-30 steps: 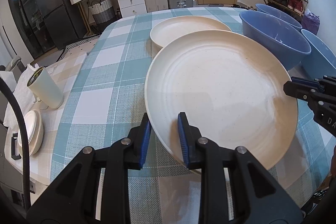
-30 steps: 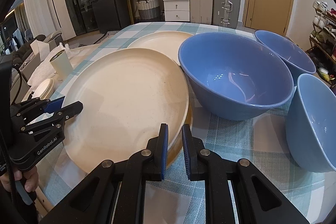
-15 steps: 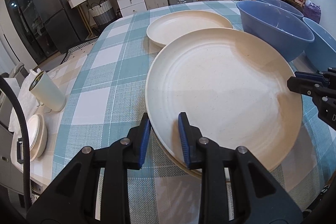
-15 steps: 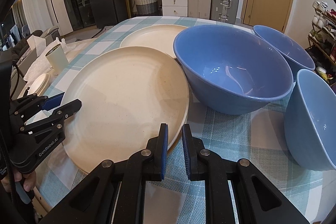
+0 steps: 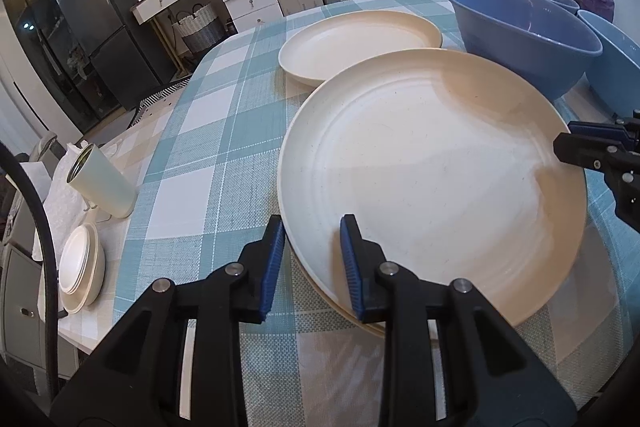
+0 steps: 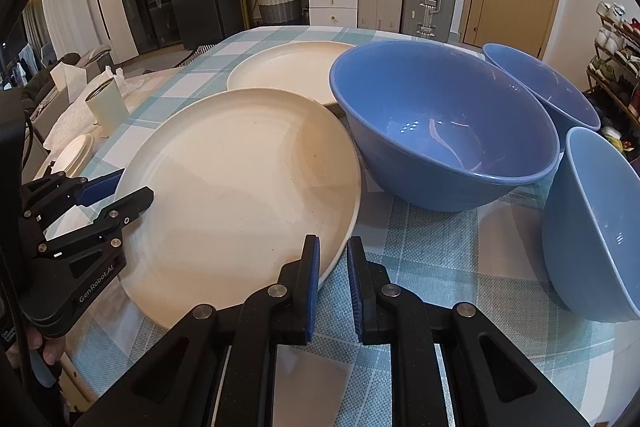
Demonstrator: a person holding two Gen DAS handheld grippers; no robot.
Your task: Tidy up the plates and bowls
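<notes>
As I hold both grips, the large round cream plate (image 5: 432, 179) has sunk from its raised tilt to lie almost flat on a matching cream plate (image 5: 345, 315), whose rim shows beneath its near edge on the checked tablecloth (image 5: 208, 147). My left gripper (image 5: 312, 263) and right gripper (image 6: 332, 283) each pinch opposite rims. I judge the stack nearly seated; release comes next.
</notes>
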